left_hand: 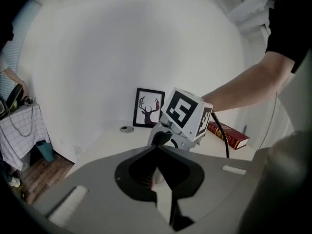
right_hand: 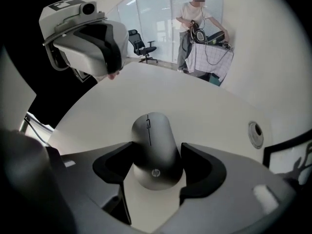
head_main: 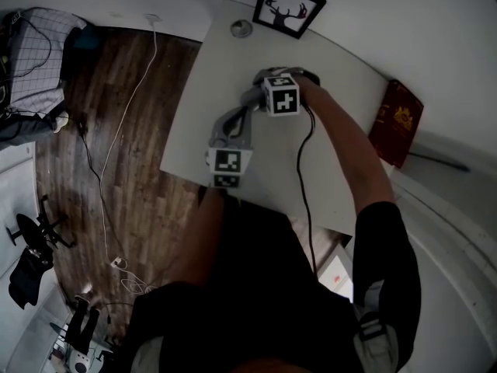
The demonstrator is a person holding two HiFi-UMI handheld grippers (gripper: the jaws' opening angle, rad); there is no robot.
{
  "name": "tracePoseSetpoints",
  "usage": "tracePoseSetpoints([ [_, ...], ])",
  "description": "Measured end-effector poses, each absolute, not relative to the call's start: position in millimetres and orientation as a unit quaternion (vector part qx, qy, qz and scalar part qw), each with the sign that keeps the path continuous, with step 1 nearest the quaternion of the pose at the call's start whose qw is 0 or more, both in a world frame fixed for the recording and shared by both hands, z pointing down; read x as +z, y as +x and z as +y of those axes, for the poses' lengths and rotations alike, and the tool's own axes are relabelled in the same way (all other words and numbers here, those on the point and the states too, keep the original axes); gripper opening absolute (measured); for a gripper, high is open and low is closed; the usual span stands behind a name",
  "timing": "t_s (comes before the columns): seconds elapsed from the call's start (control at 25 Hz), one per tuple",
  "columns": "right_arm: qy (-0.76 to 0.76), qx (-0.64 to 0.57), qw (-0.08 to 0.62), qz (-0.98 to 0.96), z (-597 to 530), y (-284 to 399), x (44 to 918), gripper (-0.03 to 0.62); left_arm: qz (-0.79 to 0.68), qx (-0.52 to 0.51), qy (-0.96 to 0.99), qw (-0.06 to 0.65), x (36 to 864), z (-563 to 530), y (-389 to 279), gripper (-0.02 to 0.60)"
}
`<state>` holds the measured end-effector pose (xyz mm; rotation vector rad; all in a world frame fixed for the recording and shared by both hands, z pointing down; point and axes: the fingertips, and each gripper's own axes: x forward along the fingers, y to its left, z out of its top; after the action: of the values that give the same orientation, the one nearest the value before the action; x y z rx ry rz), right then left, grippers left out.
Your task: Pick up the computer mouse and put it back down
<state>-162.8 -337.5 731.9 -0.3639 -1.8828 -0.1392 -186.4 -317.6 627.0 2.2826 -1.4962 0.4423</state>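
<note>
two grippers are held over a pale bench (head_main: pixel 217 76). nearest the person, the left gripper (left_hand: pixel 157 150) is seen with its fingers (left_hand: pixel 134 172) pressed fully together and nothing between them; it is held above the near part of the bench, tilted a little downward. just beyond it, the right gripper (right_hand: pixel 157 151) is pointed steeply down at the bench top. its fingers are spread wide, and the computer mouse (right_hand: pixel 153 130) is seen lying flat on the bench between them, its logo end set in the gap and its scroll wheel pointed away from the gripper. the dark pads (right_hand: pixel 197 167) stand close at either side of the mouse, but no squeeze on it is shown, and whether they touch its sides cannot be told. a black cable (head_main: pixel 307 185) is trailed from the right gripper back beside the person's forearm (head_main: pixel 349 146). farther out, near the far edge of the bench, a small round disc (head_main: pixel 241 28) is laid flat, and just right of it a framed picture of a stag's head (head_main: pixel 288 8) is propped against the white wall (head_main: pixel 388 22). a red book (head_main: pixel 397 119) is laid at the right side of the bench. left of the bench, a wood floor (head_main: pixel 116 146) is crossed by a thin white cord (head_main: pixel 133 92). far across the room, in the right gripper view, a standing person (right_hand: pixel 195 23) is seen beside a surface draped in checked cloth (right_hand: pixel 212 57), with an office chair (right_hand: pixel 141 45) close by.
</note>
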Motion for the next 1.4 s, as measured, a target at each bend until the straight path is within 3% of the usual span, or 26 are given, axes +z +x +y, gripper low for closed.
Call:
tracePoseSetpoints([
  [0.92, 0.028, -0.233, 0.55, -0.801, -329, -153, 716, 0.313, -0.54, 0.18, 0.803, 0.177, 631, -314, -191, 0.002],
  [1.24, 0.061, -0.284, 0.538, -0.791, -328, -152, 701, 0.311, -0.471, 0.296, 0.828, 0.065, 634, -332, -198, 0.003],
  [1.28, 0.063, -0.292, 0.539, -0.788, -328, -151, 699, 0.311, -0.447, 0.31, 0.837, 0.062, 635, -334, -195, 0.049],
  [1.32, 0.064, -0.3, 0.539, -0.785, -329, -150, 698, 0.311, -0.422, 0.321, 0.845, 0.066, 637, -335, -191, 0.134],
  [1.4, 0.065, -0.315, 0.536, -0.781, -328, -150, 693, 0.311, -0.371, 0.338, 0.861, 0.08, 640, -334, -182, 0.201],
])
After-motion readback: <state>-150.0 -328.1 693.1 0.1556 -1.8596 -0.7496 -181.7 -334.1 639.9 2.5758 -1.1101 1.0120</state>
